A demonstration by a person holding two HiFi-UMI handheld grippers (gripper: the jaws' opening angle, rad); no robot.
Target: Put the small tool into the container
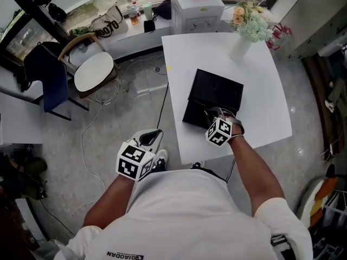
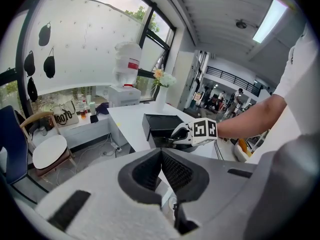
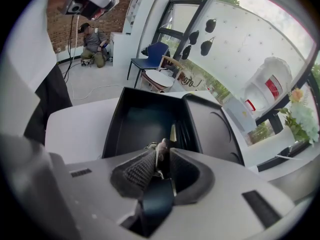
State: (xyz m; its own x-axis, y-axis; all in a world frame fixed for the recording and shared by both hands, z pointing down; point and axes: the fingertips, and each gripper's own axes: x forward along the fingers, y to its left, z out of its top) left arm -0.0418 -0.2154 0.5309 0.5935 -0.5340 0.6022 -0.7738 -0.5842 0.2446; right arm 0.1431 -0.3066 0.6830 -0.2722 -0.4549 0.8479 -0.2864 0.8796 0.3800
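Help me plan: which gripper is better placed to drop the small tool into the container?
Right: right gripper has small tool between its jaws over the container; left gripper hangs beside the table.

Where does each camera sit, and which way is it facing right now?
Head view: on the person's head, facing steeply down at the white table and black container; shows torso, both arms, left gripper, right gripper.
Left gripper view: on the left gripper, held off the table, facing across at the table; shows the right arm and right gripper.
Right gripper view: on the right gripper, facing down into the container, small tool between its jaws; own body not clearly visible.
Shared: all three show the container.
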